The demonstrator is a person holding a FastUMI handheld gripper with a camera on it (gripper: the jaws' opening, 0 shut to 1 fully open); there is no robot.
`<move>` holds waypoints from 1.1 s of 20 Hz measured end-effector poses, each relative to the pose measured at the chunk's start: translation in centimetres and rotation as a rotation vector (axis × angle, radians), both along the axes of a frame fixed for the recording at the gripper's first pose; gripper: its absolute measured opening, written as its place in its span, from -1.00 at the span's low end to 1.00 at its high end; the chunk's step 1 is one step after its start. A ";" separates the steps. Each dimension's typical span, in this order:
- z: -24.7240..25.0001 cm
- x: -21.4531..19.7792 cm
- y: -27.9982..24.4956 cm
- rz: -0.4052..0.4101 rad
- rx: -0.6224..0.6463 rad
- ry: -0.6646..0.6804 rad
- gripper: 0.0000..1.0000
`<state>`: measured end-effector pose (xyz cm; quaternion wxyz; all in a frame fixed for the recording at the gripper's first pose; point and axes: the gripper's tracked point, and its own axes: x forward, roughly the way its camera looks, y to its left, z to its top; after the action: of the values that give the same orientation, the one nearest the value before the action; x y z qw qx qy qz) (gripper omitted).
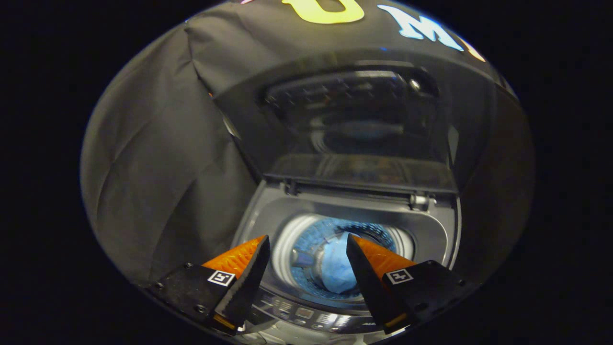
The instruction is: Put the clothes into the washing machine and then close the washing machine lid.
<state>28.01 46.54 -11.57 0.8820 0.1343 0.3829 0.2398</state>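
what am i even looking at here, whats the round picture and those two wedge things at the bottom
The picture comes from a fisheye camera riding on a hand-held gripper, looking forward along its two fingers; those are the wedges. They are spread apart and hold nothing. Below and beyond them is a top-loading washing machine with its lid raised upright at the back. Inside the drum, seen between the fingers, lies a light blue piece of clothing. The control panel sits nearest the camera. Dark cloth behind is the booth wall.

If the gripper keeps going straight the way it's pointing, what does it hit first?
Probably the light blue clothing in the washer drum. The open gripper points into it, lid raised; depth is unclear.
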 end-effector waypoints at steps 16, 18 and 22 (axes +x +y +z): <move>16.5 15.6 -6.6 -0.241 -0.066 -0.340 0.97; 14.1 17.4 -7.3 -0.267 -0.108 -0.312 0.97; 11.4 18.7 -7.7 -0.278 -0.171 -0.281 0.97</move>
<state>46.71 38.82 -0.20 0.9594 0.0759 0.2530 0.0988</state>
